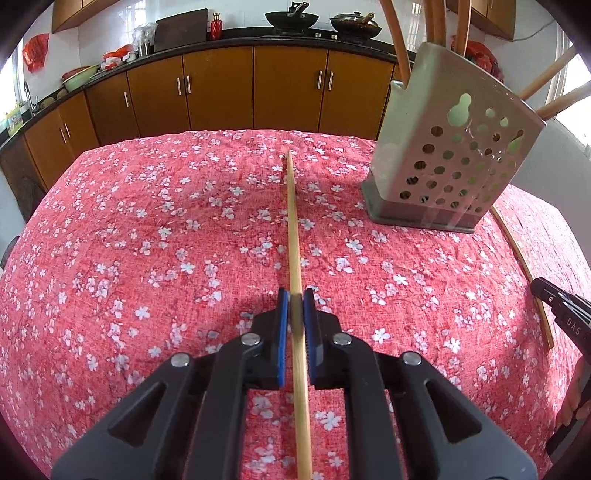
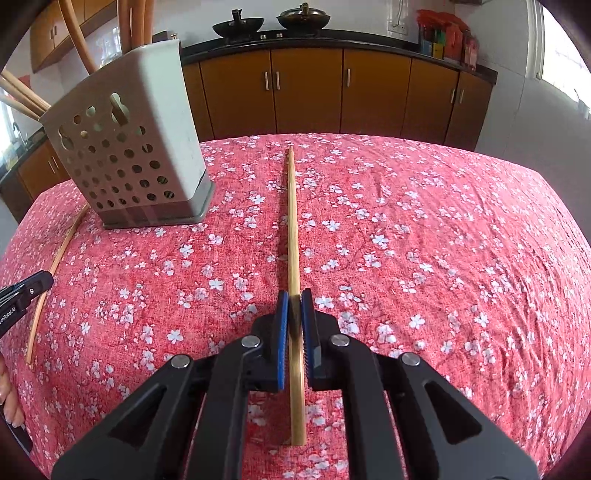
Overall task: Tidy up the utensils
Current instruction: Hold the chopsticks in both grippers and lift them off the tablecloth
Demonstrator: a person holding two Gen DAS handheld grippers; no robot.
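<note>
While my left gripper (image 1: 296,306) clamps one chopstick (image 1: 294,236) lying along the red cloth (image 1: 147,240) | my right gripper (image 2: 294,306) clamps a second chopstick (image 2: 292,221) likewise | holder (image 1: 443,155) stands between them, utensils inside | third chopstick (image 1: 524,273) lies just beside it

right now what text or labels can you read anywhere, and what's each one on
"DAS": on the right gripper, black body at the left view's right edge; letters beyond it are cut off.
"enRobot.AI": on the left gripper, black body at the right view's left edge; the first letters are cut off.
Boxes on the counter: print too small to read.
Red bottle: label blurred.
Holder: no text.
</note>
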